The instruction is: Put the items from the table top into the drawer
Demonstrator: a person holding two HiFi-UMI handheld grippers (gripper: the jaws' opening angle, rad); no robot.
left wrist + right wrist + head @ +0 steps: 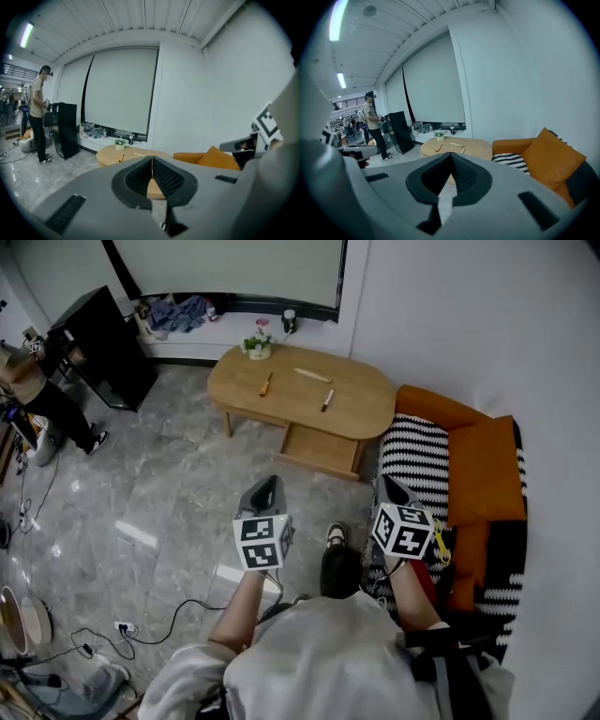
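Lying on the table (300, 395) right now are three loose items: an orange-handled tool (266, 384) towards its left end, a pale stick (312, 375) near the far edge, and a brown stick (327, 400) just right of the middle. All three are apart from one another. A small plant pot (258, 345) stands on the table's far-left rim. Below the near edge, the drawer (319, 448) juts out over the floor, and I can't see anything in it from here.

Both grippers are held up well short of the table, pointing at it. The left gripper (265, 493) has its jaws pressed together with nothing between them; its own view shows the pads meeting in a thin line (152, 161). The right gripper (389, 488) is the same, jaws tight together and empty (451, 157). Nothing on the table is touched.

Right of the table sits an orange sofa (478, 474) with a black-and-white striped blanket (417, 460) draped over the end nearest the table. Left of the table, well apart, a black cabinet (103, 348) stands by the wall, and a second person (47, 399) stands beside it. Behind the table, on the window ledge, there's a dark cup (289, 322) and a heap of clothes (178, 310).
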